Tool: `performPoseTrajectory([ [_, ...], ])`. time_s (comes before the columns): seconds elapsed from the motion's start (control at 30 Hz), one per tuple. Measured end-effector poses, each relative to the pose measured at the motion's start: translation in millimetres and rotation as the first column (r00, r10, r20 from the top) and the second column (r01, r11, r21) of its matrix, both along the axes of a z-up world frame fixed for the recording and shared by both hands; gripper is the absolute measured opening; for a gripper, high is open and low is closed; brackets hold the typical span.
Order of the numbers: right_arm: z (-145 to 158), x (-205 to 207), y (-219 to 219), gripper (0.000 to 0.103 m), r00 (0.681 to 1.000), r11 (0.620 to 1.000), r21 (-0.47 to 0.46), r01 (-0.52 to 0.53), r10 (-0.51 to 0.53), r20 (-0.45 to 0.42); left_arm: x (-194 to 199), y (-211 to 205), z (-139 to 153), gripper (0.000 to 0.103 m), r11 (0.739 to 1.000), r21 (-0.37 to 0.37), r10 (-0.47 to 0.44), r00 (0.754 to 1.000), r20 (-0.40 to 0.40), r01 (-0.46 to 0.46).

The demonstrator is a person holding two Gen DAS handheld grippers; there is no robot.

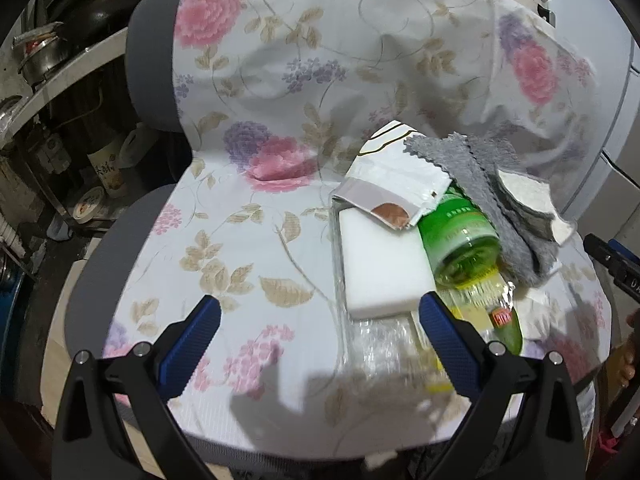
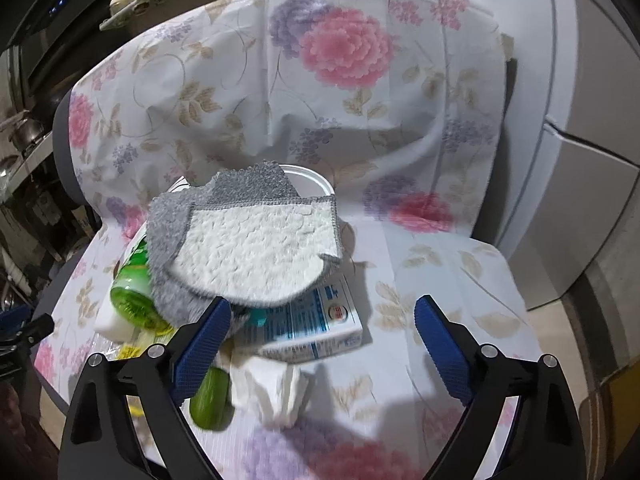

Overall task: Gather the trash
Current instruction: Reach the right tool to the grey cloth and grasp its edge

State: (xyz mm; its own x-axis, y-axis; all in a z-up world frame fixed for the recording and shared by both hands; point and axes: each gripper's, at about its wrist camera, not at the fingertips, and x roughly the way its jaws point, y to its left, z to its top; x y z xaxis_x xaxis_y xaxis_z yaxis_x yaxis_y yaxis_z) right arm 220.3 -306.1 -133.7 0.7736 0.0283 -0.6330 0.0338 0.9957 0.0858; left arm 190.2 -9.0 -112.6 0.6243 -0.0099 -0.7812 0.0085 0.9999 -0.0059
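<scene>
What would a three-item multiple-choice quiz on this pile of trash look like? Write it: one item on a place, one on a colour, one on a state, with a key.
1. Where does the grey cloth lie?
A. On top of the pile
B. On the floor
C. Over the chair back

2. What colour is the plastic bottle?
A. Red
B. Green
C. Black

3. How do the right gripper's fingers stand?
A. Shut on the cloth
B. Shut on the carton
C. Open, holding nothing

Key:
1 A: the cloth drapes over the bottle and the blue-printed carton.
2 B: its body and label are green in both views.
3 C: the blue pads stand wide apart, with the carton behind the gap but not pressed.
</scene>
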Motion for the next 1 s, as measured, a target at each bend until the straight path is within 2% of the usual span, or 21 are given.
performPoseTrajectory([
  [0.03,-3,6,0,0.089,1.0,1.0,0.006,-0.007,0.007,-0.011,6,0,-3,0.096,1.0,-0.012,0.001,1.0,0.0,-0.001],
  [0.1,-9,16,-2,0.07,1.0,1.0,0.024,-0.011,0.012,-0.027,13,-2,-7,0.096,1.0,-0.003,0.009,1.0,-0.007,-0.009],
  [0.13,-12,21,-3,0.067,0.999,0.999,0.04,-0.006,0.007,-0.04,17,-6,-9,0.096,1.0,0.03,0.011,1.0,-0.01,-0.011],
  [0.2,-17,30,-7,0.067,0.999,0.997,0.076,0.0,0.004,-0.051,22,-11,-13,0.096,0.998,0.06,0.004,1.0,-0.015,-0.003],
  [0.37,-29,47,-14,0.067,0.998,0.981,0.196,-0.002,0.016,-0.069,30,-20,-17,0.096,0.999,0.028,-0.038,0.999,-0.035,0.039],
  [0.43,-33,52,-15,0.064,0.996,0.97,0.242,-0.007,0.028,-0.083,30,-23,-17,0.096,0.998,0.035,-0.042,0.999,-0.035,0.043],
  [0.5,-32,53,-14,0.052,0.995,0.965,0.262,-0.011,0.036,-0.09,30,-24,-16,0.096,0.998,0.037,-0.043,0.999,-0.031,0.044],
  [0.53,-29,52,-11,0.045,0.996,0.965,0.263,-0.017,0.04,-0.083,29,-25,-14,0.096,0.998,0.04,-0.044,0.999,-0.028,0.045],
  [0.57,-26,51,-9,0.033,0.996,0.966,0.258,-0.019,0.04,-0.075,27,-25,-12,0.096,0.998,0.038,-0.047,0.999,-0.024,0.048],
  [0.6,-21,49,-7,0.028,0.997,0.968,0.252,-0.021,0.038,-0.063,25,-25,-9,0.096,0.998,0.039,-0.051,0.998,-0.022,0.052],
  [0.67,-6,41,-3,0.012,0.999,0.968,0.248,-0.029,0.034,-0.017,19,-23,-3,0.096,0.998,0.045,-0.053,0.999,-0.014,0.053],
  [0.7,3,36,-2,0.01,0.999,0.968,0.248,-0.045,0.041,0.022,17,-22,-1,0.096,0.997,0.05,-0.051,0.999,-0.011,0.052],
  [0.8,30,19,6,0.007,0.989,0.966,0.238,-0.098,0.068,0.129,6,-15,7,0.096,0.998,0.054,-0.036,0.999,-0.003,0.036],
  [0.87,56,-3,14,0.006,0.97,0.972,0.201,-0.126,0.078,0.23,-2,-11,14,0.096,0.999,0.042,-0.032,0.999,0.007,0.032],
  [1.0,94,-46,20,0.006,0.931,0.991,0.101,-0.093,0.05,0.362,-16,-11,27,0.096,0.998,0.034,-0.05,0.997,0.051,0.048],
])
